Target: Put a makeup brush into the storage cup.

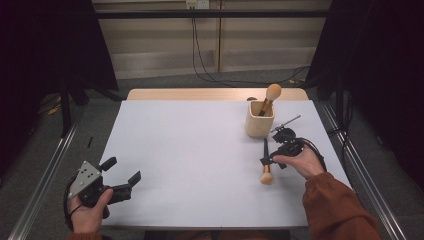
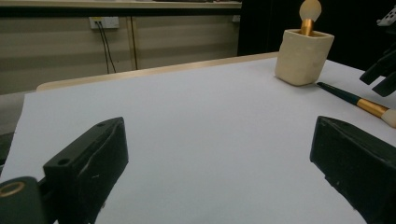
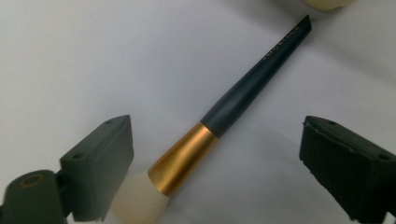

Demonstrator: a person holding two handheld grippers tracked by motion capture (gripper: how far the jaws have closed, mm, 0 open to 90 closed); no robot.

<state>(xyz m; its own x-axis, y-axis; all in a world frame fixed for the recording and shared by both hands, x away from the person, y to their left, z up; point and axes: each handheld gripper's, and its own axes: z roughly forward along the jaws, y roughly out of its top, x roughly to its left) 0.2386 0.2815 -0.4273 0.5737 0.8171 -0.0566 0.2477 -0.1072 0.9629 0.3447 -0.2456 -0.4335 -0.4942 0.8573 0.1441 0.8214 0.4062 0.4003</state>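
Note:
A makeup brush with a dark handle, gold ferrule and pale head lies flat on the white table, right of centre. My right gripper hovers over it. In the right gripper view the brush lies between the jaws of my right gripper, which stand wide and clear of it on both sides. A second brush stands head up in a cream cup just behind. My left gripper rests open and holds nothing near the table's front left corner; its jaws frame bare table.
A thin metal-tipped tool lies right of the cup, behind my right hand. The left gripper view shows the cup, the lying brush and the right gripper at far right. Cables trail on the floor beyond the table.

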